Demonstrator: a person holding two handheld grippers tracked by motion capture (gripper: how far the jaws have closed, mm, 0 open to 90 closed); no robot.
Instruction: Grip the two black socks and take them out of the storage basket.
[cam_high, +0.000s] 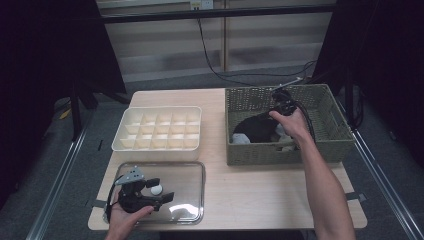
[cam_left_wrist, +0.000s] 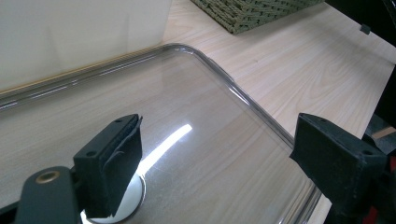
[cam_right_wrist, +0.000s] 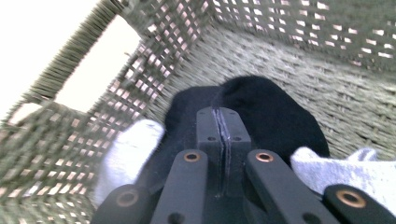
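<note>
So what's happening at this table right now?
A person holds a gripper in each hand. The right gripper is down inside the woven basket, its jaws shut on a black sock lying among white socks. The left gripper rests open over a clear lid near the table's front edge. A white divided tray sits beside the basket.

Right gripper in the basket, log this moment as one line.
right gripper: shut on black sock | place: wicker basket | left gripper: open over clear lid | divider tray: empty
</note>
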